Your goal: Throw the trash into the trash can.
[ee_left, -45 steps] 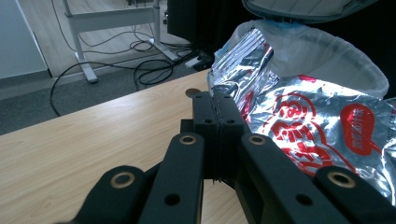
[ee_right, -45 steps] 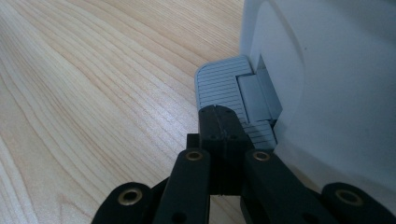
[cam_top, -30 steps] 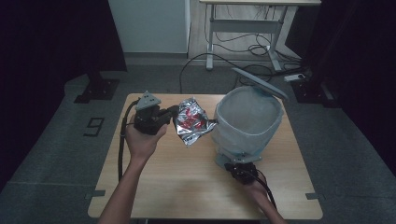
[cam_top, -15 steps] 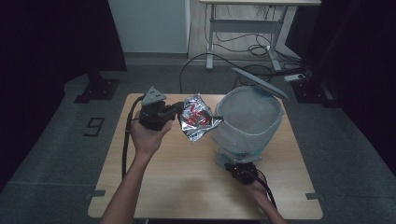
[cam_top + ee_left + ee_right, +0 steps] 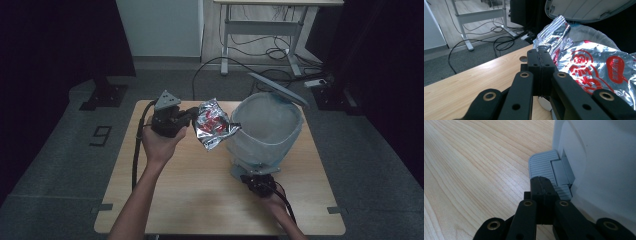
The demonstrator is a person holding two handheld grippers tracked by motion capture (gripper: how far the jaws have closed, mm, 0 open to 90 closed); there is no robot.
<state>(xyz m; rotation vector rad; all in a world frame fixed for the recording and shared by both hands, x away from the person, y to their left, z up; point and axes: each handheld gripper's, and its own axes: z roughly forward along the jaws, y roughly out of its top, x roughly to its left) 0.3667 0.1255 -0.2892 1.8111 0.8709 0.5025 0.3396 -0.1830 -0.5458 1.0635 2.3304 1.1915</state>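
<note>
The crumpled silver snack bag [image 5: 214,129] with red print hangs at the centre of the high view, its right edge at the near-left rim of the open pedal bin [image 5: 265,131], so the bin mouth lies just right of it and the raised lid [image 5: 278,88] stands clear behind. The left gripper [image 5: 192,116], jaws clamped tight on the bag's left edge, points level toward the bin from the left, that forearm rising from the bottom edge. The right gripper [image 5: 252,178], jaws closed on nothing, presses down on the grey foot pedal [image 5: 544,167] at the bin's near base.
</note>
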